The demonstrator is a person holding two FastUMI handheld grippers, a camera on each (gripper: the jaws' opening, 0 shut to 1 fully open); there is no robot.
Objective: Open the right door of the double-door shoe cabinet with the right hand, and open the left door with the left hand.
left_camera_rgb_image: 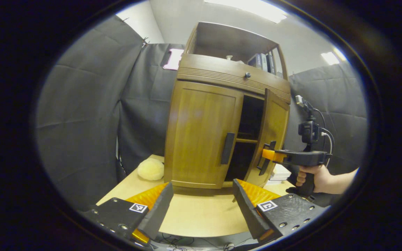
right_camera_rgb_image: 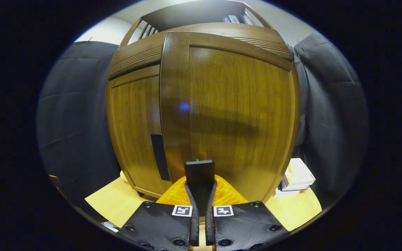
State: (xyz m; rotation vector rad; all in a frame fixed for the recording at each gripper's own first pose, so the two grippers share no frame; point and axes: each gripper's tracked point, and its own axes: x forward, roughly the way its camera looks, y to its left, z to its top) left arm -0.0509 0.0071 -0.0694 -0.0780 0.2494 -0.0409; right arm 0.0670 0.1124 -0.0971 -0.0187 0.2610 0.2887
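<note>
Shoe cabinet [left_camera_rgb_image: 222,104] stands on the wooden counter [left_camera_rgb_image: 194,216], with a pale fluffy ball [left_camera_rgb_image: 150,169] at its left foot. Its left door [left_camera_rgb_image: 201,134] is closed, handle [left_camera_rgb_image: 227,148] untouched; the left tool [left_camera_rgb_image: 201,205] hangs released in front of it. Further right, the right door [right_camera_rgb_image: 236,115] stands ajar, and the right tool [right_camera_rgb_image: 199,190] is clenched on that door's handle [right_camera_rgb_image: 199,172]. A hand [left_camera_rgb_image: 314,176] holds this tool.

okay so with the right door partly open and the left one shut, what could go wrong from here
The right gripper is clamped on the dark handle of the half-open right wooden door; a slip could let the door swing. Swinging wider, the door may hit the white boxes. The open left gripper is far from the closed left door's handle.
</note>
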